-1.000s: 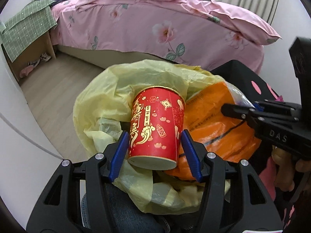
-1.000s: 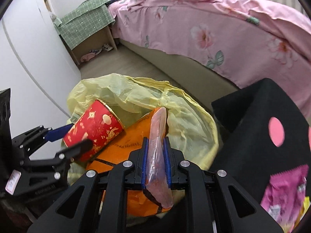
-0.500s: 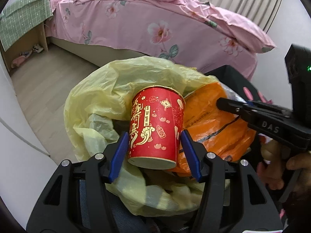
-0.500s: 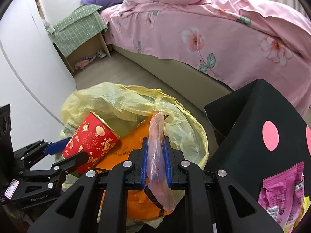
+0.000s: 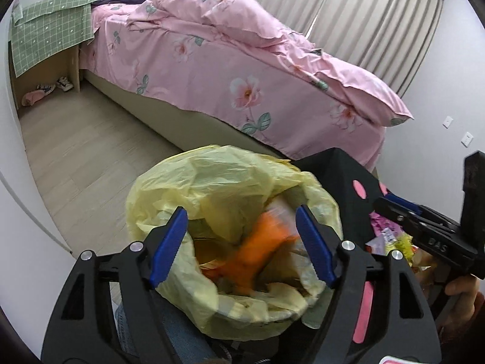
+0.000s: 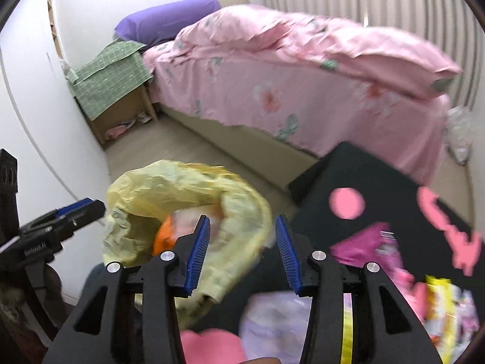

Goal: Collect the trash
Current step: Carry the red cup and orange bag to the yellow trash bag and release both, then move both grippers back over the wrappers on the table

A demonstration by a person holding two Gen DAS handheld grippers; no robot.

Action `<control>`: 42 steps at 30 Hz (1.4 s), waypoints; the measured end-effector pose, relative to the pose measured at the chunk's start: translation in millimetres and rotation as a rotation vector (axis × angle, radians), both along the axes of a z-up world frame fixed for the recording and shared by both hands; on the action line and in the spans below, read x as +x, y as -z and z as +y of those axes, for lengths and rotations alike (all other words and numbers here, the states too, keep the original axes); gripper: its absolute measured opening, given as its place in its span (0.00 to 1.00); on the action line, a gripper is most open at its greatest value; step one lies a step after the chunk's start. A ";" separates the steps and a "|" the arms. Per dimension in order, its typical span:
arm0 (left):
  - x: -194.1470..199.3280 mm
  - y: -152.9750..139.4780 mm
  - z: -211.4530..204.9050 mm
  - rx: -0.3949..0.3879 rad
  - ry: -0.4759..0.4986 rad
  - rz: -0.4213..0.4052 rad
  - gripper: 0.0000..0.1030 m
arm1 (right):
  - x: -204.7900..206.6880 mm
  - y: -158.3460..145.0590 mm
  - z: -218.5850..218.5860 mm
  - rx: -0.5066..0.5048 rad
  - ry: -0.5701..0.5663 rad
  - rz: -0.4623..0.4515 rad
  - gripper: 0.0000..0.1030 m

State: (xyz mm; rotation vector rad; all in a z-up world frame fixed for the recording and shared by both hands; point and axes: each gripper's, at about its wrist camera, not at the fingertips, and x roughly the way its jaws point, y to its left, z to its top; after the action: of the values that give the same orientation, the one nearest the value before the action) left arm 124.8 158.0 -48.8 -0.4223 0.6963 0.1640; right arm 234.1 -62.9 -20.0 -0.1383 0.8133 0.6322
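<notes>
A yellow trash bag point(image 5: 218, 188) sits open below my left gripper point(image 5: 241, 242), which is open and empty above the bag's mouth. An orange bag point(image 5: 257, 251) lies inside, blurred; the red cup is hidden. The trash bag also shows in the right wrist view point(image 6: 182, 188) with the orange bag point(image 6: 163, 236) in it. My right gripper point(image 6: 242, 254) is open and empty, between the bag and the black table point(image 6: 348, 166). Pink snack wrappers point(image 6: 369, 245) and a yellow wrapper point(image 6: 439, 303) lie on that table.
A bed with a pink floral cover point(image 5: 212, 60) stands behind, across a strip of wood floor point(image 5: 85, 157). A nightstand under a green checked cloth point(image 5: 51, 33) is at the far left. A white wall point(image 6: 36, 121) runs along the left.
My left gripper opened and let go of the red cup, which dropped into the bag. My right gripper opened and released the orange bag, then swung right toward the table.
</notes>
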 end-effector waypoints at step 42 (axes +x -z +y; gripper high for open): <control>21.2 30.8 -195.8 0.112 0.533 0.180 0.16 | -73.6 15.7 -148.7 -0.143 0.188 -0.174 0.56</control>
State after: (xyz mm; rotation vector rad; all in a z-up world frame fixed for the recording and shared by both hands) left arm 146.0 -37.8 -79.5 -0.1049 0.9489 -0.2652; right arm 160.5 -211.6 -35.6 -0.2409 0.6938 0.3791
